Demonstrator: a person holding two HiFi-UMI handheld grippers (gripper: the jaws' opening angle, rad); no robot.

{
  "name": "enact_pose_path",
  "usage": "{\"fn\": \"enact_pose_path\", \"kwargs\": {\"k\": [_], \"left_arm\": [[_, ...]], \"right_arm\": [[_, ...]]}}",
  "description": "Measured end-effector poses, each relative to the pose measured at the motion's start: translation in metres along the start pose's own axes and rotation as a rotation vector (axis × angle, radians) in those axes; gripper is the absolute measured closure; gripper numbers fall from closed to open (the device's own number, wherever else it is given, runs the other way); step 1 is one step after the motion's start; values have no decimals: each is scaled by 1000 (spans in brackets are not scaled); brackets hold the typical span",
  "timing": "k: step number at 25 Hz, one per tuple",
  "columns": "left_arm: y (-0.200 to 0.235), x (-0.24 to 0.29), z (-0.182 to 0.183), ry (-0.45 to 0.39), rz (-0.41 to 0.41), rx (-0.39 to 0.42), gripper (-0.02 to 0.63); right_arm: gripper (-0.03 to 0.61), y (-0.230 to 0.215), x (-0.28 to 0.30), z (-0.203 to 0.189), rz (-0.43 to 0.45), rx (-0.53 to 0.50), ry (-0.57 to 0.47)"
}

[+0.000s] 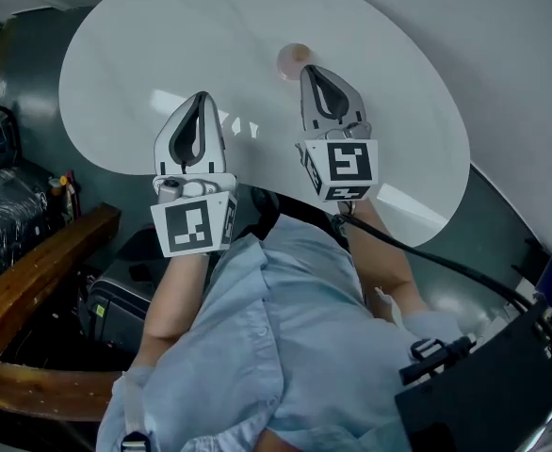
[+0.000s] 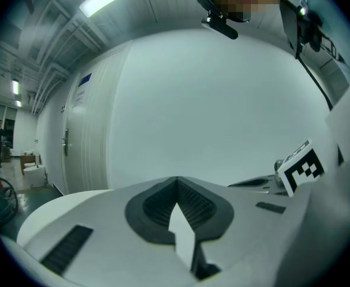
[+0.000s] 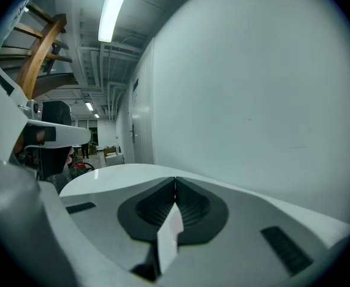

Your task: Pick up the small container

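A small round pinkish container (image 1: 294, 60) sits on the white oval table (image 1: 144, 55), toward the far side. My right gripper (image 1: 314, 72) is shut and empty, its tips just right of and nearer than the container, apart from it. My left gripper (image 1: 203, 99) is shut and empty, held over the table's near part, left of the container. Both gripper views look level at a white wall: in the left gripper view the left gripper (image 2: 176, 181) shows joined jaws, and the right gripper (image 3: 175, 181) likewise. The container is hidden in both gripper views.
A wooden bench (image 1: 31, 281) and dark bags (image 1: 12, 215) stand left of the person. A black cable (image 1: 446, 266) runs from the right gripper to black gear (image 1: 502, 384) at lower right. The person's light blue shirt (image 1: 285, 347) fills the bottom.
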State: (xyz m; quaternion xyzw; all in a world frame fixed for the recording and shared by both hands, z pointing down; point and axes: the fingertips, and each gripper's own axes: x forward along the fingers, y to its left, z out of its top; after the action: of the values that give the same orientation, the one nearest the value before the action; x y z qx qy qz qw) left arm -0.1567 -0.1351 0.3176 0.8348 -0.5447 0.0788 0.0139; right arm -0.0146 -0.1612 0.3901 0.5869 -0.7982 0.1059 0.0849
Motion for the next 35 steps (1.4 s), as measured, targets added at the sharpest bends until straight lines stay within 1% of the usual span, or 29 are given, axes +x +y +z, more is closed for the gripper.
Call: {"fn": "enact_pose_path", "kwargs": {"k": [2, 3, 4, 5, 8, 12, 17, 27, 35], "left_arm": [[1, 5, -3, 11, -3, -2, 614], [1, 7, -4, 19, -5, -3, 614], [0, 9, -6, 26, -6, -3, 615], [-1, 13, -8, 32, -7, -4, 614], [-6, 21, -15, 48, -10, -7, 614], [-7, 18, -16, 58, -22, -14, 614], [-8, 23, -18, 67, -23, -19, 614], [1, 26, -21, 83, -17, -29, 614], [11, 28, -19, 88, -10, -33, 615]], "right_arm": [[577, -1, 4, -5, -8, 8, 10], [550, -2, 4, -9, -10, 15, 19], [412, -3, 6, -13, -9, 25, 32], [354, -6, 9, -18, -5, 34, 44], [354, -12, 14, -28, -3, 47, 62], [354, -6, 11, -29, -9, 39, 73], [356, -12, 15, -29, -18, 34, 78], [356, -10, 29, -32, -11, 22, 104], [370, -5, 38, -31, -9, 15, 122]]}}
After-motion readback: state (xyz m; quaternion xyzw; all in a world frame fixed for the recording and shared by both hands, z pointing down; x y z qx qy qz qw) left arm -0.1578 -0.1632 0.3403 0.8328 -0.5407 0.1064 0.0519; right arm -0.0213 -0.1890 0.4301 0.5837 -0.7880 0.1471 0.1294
